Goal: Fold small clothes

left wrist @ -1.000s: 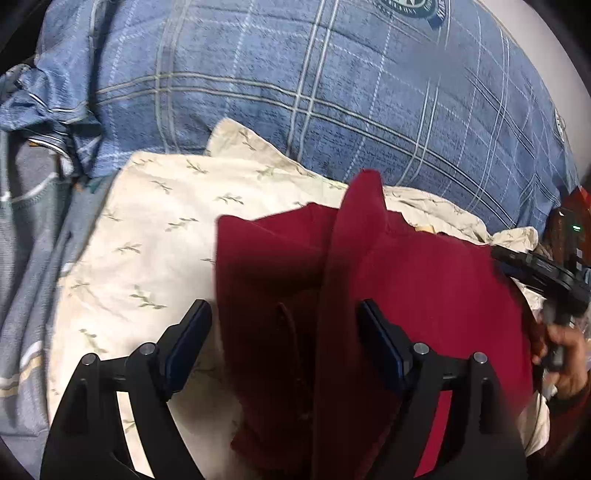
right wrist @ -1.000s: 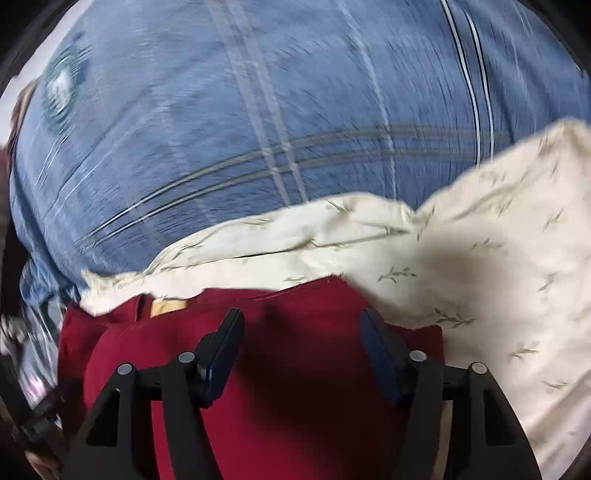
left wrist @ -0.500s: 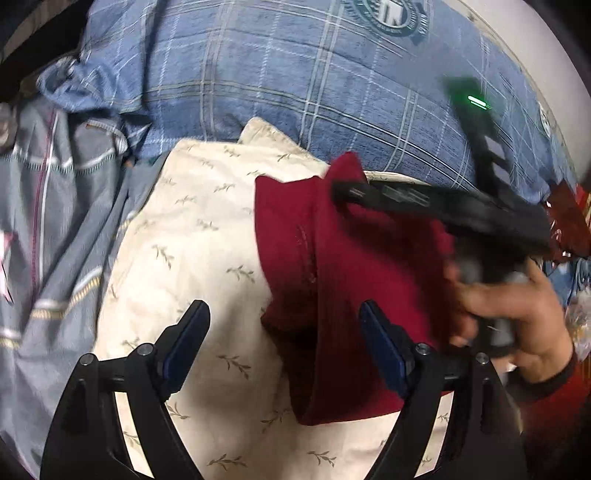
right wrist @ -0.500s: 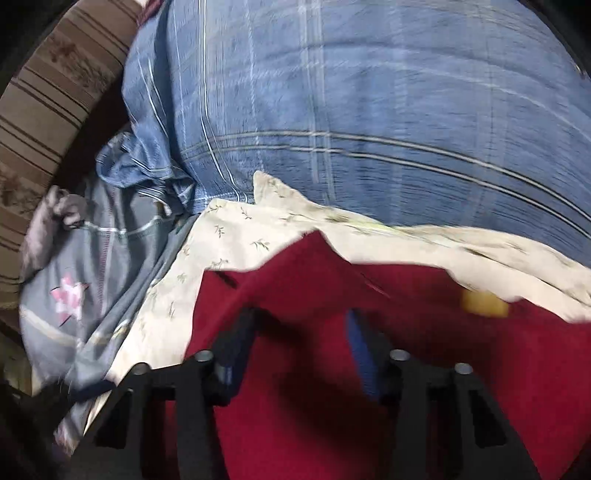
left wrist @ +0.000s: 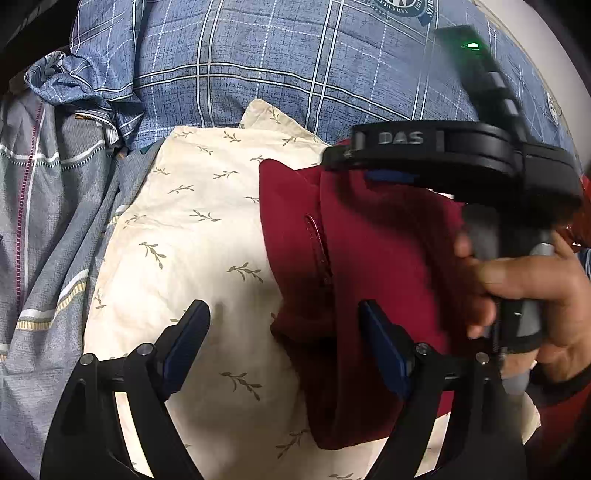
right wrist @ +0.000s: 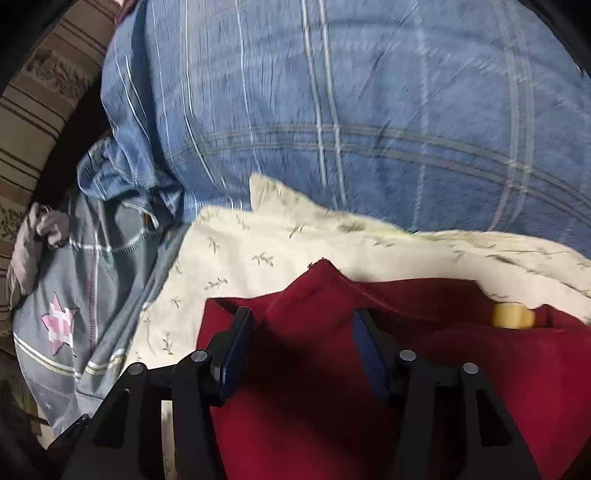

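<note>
Two tongs over a bed: left tongs [left wrist: 282, 349] wide open, empty, straddling the folded red garment's [left wrist: 376, 251] left edge. Right tongs [right wrist: 301, 354] opening, red cloth between the jaws, grip unclear. Cream leaf-print cloth [left wrist: 192, 229] underneath, grey quilt [right wrist: 92, 288] left, blue plaid pillow [left wrist: 277, 66] beyond.

1. A blue plaid cover [left wrist: 258, 74] filled the far side, bearing a round printed emblem [left wrist: 402, 7] at its far edge.
2. A cream cloth with small leaf sprigs [left wrist: 192, 236] lay spread in front of it.
3. Grey bedding [right wrist: 92, 280] bunched to the left — a pink pixelled star [right wrist: 59, 321] on it.
4. A brown striped fabric [right wrist: 40, 103] showed at the far left edge.
</note>
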A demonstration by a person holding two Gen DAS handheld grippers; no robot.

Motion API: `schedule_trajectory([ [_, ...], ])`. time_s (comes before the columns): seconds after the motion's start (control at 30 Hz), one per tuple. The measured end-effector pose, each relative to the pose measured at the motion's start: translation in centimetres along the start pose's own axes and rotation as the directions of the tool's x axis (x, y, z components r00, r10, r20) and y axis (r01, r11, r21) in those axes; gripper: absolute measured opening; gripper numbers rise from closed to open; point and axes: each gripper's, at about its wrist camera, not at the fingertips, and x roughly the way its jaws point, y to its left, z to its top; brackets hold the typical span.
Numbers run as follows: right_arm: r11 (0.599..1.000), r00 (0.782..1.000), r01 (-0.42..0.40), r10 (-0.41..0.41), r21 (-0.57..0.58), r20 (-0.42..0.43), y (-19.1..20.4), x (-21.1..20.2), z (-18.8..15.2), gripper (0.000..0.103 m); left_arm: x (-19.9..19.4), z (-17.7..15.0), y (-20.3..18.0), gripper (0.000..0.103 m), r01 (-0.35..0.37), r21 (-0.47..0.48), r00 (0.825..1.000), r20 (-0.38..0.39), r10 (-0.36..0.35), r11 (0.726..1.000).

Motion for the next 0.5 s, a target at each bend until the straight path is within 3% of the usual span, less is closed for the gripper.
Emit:
schedule_trajectory([
  [0.17, 0.996, 0.994, 0.085, -0.085, -0.008, -0.074, -0.3, 2.9, -1.2, 0.06, 0.1, 0.0, 0.1, 0.083, 0.004, -0.008, 1.0, -0.001, -0.004, 1.0],
  [0.27, 0.992, 0.991, 0.114, -0.117, -0.048, -0.059, 0.4, 2.9, -1.1, 0.063, 0.3, -0.1, -0.1, 0.083, 0.003, -0.003, 1.0, -0.002, -0.003, 1.0],
  [0.4, 0.999, 0.997, 0.034, -0.033, 0.018, -0.07, -0.1, 0.7, -0.3, 0.065, 0.5, -0.3, -0.1, 0.083, 0.019, -0.018, 1.0, -0.007, -0.019, 1.0],
  [0.5, 1.0, 0.999, 0.004, -0.003, 0.012, -0.053, -0.1, -0.6, -0.3, 0.076, 0.6, -0.4, -0.2, 0.083, 0.024, -0.023, 1.0, -0.006, -0.024, 0.999],
])
